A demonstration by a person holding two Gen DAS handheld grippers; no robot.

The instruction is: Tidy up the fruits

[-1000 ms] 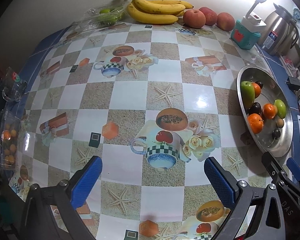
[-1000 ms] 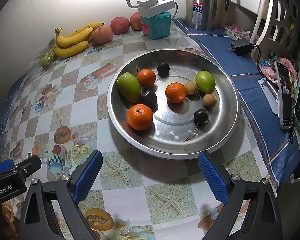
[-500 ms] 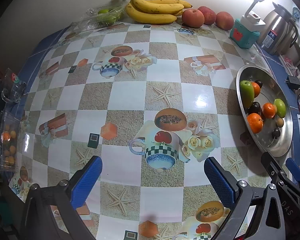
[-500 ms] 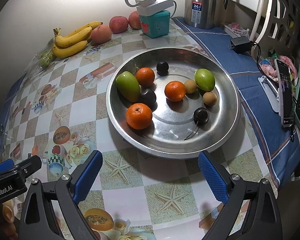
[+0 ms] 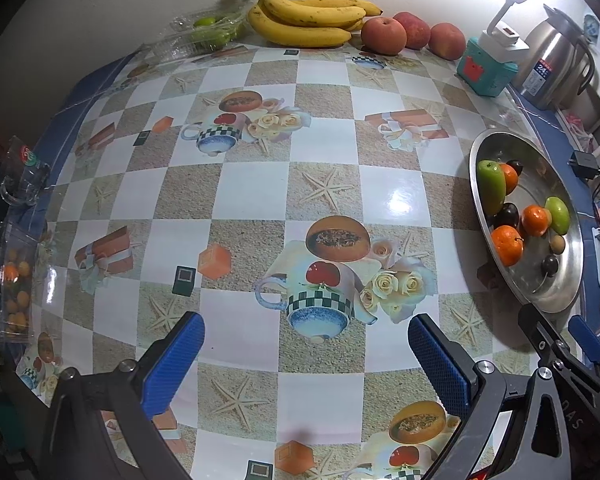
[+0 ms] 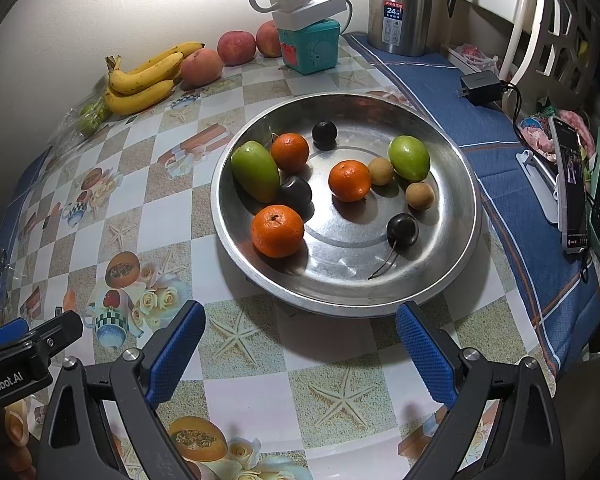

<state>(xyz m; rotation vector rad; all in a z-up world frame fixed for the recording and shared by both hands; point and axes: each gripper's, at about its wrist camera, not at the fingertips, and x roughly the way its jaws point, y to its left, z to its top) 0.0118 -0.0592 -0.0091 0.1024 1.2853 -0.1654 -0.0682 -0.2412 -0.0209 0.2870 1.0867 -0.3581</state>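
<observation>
Fingers: both grippers spread wide, nothing between the blue pads. Left gripper hangs over bare patterned tablecloth, lower centre of its frame; right gripper sits lower centre of its own frame, just short of the near rim of the metal bowl. Bowl contents, counted in the right wrist view: 3 oranges, i.e. front-left orange, centre orange, rear orange; 2 green fruits, the long green fruit at left and the round green fruit at right; 3 dark round fruits, i.e. rear dark fruit, centre dark fruit, stemmed dark fruit; 2 small tan fruits side by side, right of centre. Total 10 pieces in the bowl. Outside the bowl, along the wall at the upper left of the right wrist frame: 1 bunch of bananas, 3 finger count, and 3 peaches. Clear bag of green fruit lies upper left in the left wrist view, count unreadable. Steel kettle stands top right, beside 1 teal box.
</observation>
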